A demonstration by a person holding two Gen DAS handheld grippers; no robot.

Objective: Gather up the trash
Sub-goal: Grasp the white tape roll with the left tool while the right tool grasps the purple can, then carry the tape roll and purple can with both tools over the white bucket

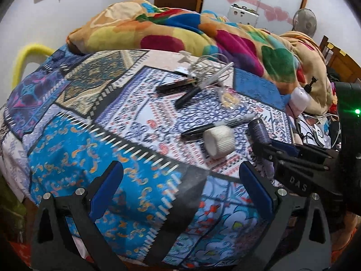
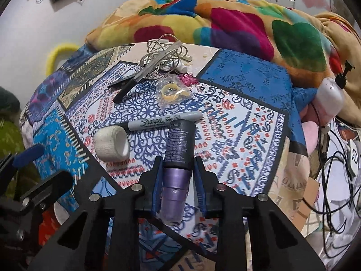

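My right gripper (image 2: 178,158) is shut on a dark purple tube (image 2: 178,144) with a lilac cap, held over the patterned bedspread (image 2: 237,135). The tube also shows in the left wrist view (image 1: 259,128), with the right gripper (image 1: 282,151) at the right. My left gripper (image 1: 180,180) is open and empty above the bedspread (image 1: 90,149). A white bandage roll (image 2: 111,144) lies left of the tube, also seen in the left wrist view (image 1: 218,141). A Sharpie marker (image 2: 158,120) lies behind it. A small clear bag with yellow rings (image 2: 172,91), another marker (image 2: 130,83) and tangled white cables (image 2: 162,54) lie farther back.
A bright multicoloured blanket (image 2: 225,22) is heaped along the far side of the bed. A white and pink bottle with a black pump (image 2: 329,97) and a mess of cables and papers (image 2: 338,180) lie at the right. A yellow hoop (image 1: 29,56) is at the left.
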